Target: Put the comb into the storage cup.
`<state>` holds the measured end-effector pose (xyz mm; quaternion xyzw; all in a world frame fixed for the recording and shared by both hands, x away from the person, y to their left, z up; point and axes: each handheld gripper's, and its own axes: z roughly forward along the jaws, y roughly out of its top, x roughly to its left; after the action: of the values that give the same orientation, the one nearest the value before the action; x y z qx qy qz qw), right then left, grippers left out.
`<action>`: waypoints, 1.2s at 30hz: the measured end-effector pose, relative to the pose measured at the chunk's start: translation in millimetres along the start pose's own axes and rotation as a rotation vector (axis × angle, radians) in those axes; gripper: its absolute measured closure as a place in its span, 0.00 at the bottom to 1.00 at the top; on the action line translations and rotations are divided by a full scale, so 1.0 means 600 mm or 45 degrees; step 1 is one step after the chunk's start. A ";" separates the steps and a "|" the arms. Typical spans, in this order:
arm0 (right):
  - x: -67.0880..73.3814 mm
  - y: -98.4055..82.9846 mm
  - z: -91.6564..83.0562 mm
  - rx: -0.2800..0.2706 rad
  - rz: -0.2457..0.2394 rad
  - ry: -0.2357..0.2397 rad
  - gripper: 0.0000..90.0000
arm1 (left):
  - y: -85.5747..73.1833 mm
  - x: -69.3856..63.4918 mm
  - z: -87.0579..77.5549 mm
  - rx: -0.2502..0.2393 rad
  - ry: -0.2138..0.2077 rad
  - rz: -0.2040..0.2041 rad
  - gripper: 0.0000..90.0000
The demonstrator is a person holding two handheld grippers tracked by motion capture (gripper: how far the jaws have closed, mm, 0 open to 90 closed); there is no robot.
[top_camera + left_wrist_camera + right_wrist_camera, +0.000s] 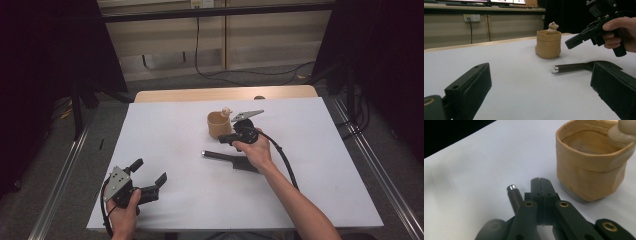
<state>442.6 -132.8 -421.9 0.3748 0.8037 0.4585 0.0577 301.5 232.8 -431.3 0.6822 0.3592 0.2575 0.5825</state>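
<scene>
A white sheet [200,150] covers the table [225,93], and on it, toward the far middle, stands a tan pot [218,125] with a soft, folded rim. A small pale bear figure [226,111] sits at the pot's far rim, its head poking above the edge; in the left gripper view the pot [548,44] and the bear [552,27] show the same way, and in the right gripper view the pot [590,165] stands close, its inside otherwise bare as far as can be seen. Near the pot, on the person's side of it, a dark tool [230,159] lies flat on the sheet, its slim handle ending in a shiny metal cap that points left. The right gripper [223,139] is held above the sheet just beside the pot, between it and the tool, in the right hand [256,150]; its jaws are pressed together with nothing between them, as its own view shows [540,185], with the tool's capped handle [514,195] just under and beside them. The left gripper [148,171] rests at the near left corner of the sheet, held by the left hand [125,210], well apart from the pot and tool; its jaws stand spread wide and empty, framing the sheet [524,82] in its own view.
</scene>
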 end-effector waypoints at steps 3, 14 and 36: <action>0.001 0.006 0.007 0.023 0.001 0.005 1.00 | 0.000 -0.001 0.000 0.001 -0.004 -0.003 0.04; 0.009 0.013 0.046 0.115 -0.009 -0.003 1.00 | 0.001 0.002 -0.002 -0.002 -0.006 0.001 0.04; 0.021 -0.011 0.076 0.224 -0.051 -0.001 1.00 | 0.002 0.002 -0.003 -0.013 -0.006 -0.003 0.04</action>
<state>449.8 -95.2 -450.2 0.3624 0.8481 0.3849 0.0340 301.0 234.8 -430.0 0.6793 0.3574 0.2571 0.5871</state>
